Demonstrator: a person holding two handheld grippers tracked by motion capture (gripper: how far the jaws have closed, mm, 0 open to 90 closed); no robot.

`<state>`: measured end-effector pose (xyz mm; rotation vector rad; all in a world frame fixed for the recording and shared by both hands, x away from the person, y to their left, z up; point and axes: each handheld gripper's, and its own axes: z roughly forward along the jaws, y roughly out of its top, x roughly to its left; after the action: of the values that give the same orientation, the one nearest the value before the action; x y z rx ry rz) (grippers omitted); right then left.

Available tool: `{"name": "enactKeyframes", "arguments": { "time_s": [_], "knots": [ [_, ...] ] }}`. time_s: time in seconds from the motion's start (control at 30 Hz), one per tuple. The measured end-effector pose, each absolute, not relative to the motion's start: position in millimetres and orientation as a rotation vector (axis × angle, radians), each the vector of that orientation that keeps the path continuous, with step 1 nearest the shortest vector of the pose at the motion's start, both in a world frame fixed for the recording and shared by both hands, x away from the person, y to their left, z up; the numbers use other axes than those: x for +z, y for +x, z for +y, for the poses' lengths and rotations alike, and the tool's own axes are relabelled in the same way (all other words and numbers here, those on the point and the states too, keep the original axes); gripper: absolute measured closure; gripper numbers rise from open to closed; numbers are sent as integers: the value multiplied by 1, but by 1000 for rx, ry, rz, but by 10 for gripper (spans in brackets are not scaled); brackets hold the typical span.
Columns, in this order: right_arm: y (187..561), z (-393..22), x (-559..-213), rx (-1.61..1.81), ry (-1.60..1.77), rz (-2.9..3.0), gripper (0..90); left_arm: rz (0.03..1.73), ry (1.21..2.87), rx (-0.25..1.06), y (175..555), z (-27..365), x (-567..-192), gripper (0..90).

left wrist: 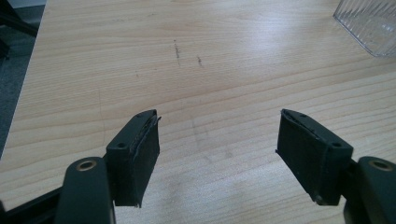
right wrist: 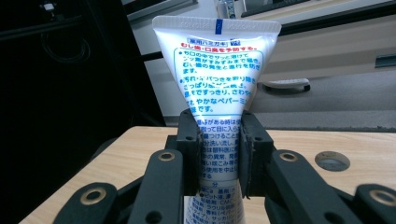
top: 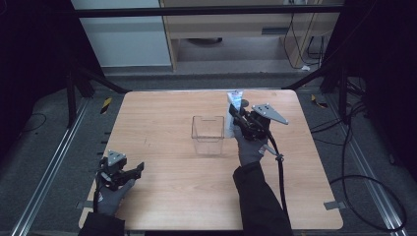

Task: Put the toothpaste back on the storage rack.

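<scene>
White tube is clamped in the right gripper jaws beside the clear box, not yet in; left gripper jaws apart, idle.

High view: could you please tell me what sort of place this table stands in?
Probably a lab recording station. A wooden table stands inside a dark metal frame, cables trail over grey carpet, and office furniture stands behind.
</scene>
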<state>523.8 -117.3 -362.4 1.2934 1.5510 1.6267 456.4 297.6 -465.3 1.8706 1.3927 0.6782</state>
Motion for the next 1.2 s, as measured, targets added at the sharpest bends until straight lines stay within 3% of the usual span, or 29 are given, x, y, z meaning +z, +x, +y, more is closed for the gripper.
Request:
{"name": "enactKeyframes", "arguments": {
  "time_s": [0.5, 1.2],
  "knots": [
    [539, -85, -362, 1641, 1288, 1517, 734, 1391, 1871, 678, 456, 298, -465, 288],
    [560, -64, -396, 1577, 1333, 1572, 729, 1389, 1871, 674, 457, 298, -465, 288]
  ]
}}
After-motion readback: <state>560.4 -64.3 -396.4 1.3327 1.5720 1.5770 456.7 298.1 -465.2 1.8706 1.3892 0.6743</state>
